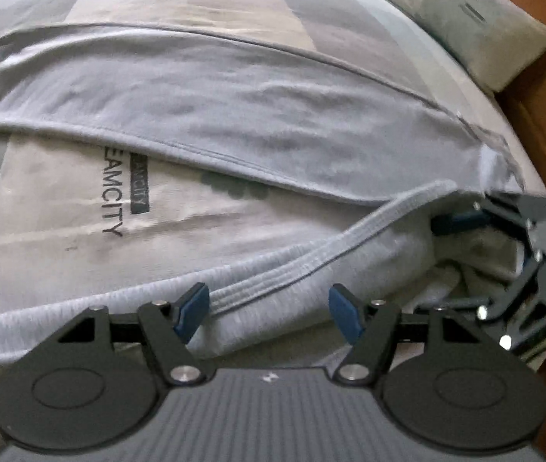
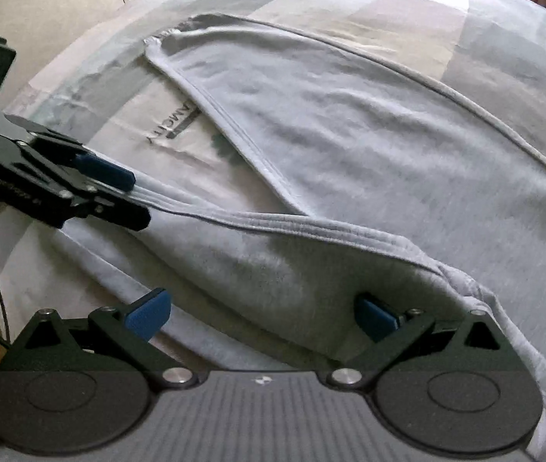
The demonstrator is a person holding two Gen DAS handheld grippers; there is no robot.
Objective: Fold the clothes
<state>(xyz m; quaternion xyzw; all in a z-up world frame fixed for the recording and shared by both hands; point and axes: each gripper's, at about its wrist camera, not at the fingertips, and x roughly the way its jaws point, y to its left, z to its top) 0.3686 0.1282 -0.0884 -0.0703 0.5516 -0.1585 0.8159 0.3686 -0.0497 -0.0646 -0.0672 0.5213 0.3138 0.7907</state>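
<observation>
Both grippers wide open over grey garment point(image 1: 234, 115) on bed point(image 1: 215, 0) — left gripper point(image 1: 269, 313) astride its ribbed hem, right gripper point(image 2: 263, 313) w/ cloth between pads, neither pinching.

The garment point(image 1: 234, 115) lies spread on the bed sheet point(image 1: 61, 211), covering most of it. Its ribbed hem point(image 1: 311, 258) lies at the near edge, bunched and raised. The left gripper point(image 1: 269, 312) sits over that hem; the right gripper point(image 2: 263, 315) is just beside it, farther along the hem. A pillow point(image 1: 465, 19) lies beyond the garment, against a wooden bed frame point(image 1: 542, 96).
</observation>
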